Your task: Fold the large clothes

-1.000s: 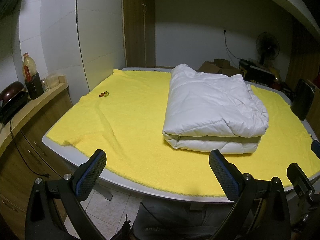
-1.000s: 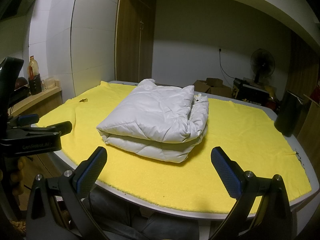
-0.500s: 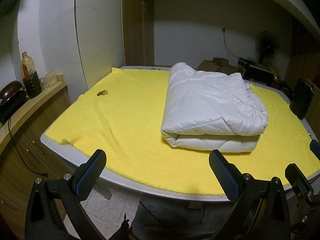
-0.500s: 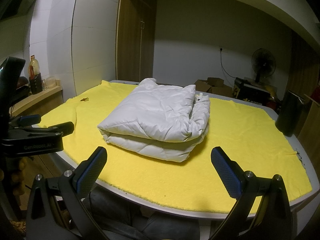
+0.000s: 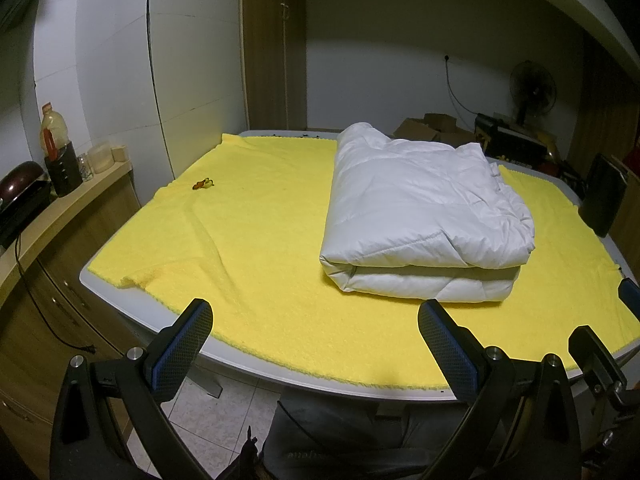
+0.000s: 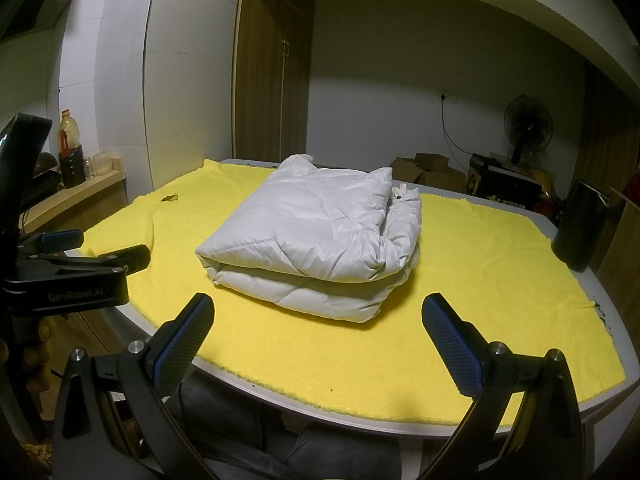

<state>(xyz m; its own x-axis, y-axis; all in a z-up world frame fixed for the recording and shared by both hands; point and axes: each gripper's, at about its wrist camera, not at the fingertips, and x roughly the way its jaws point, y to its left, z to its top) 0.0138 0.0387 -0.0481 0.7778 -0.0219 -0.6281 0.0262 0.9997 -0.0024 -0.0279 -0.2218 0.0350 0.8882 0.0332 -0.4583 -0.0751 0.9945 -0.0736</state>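
Observation:
A white puffy garment (image 5: 420, 216) lies folded in a thick bundle on the yellow cloth (image 5: 248, 240) that covers the table; it also shows in the right wrist view (image 6: 320, 236). My left gripper (image 5: 316, 344) is open and empty, held back over the table's near edge, apart from the bundle. My right gripper (image 6: 316, 344) is open and empty too, near the front edge. The left gripper's body shows at the left of the right wrist view (image 6: 76, 272).
A small brown-yellow scrap (image 5: 202, 184) lies on the cloth at far left. A wooden counter (image 5: 60, 208) with a bottle (image 5: 54, 136) stands left. A black cylinder (image 6: 580, 228) stands at the table's right edge. Boxes and a fan (image 6: 528, 128) stand behind.
Both grippers have drawn back and risen slightly from the table; the folded garment has not moved. Both stay open.

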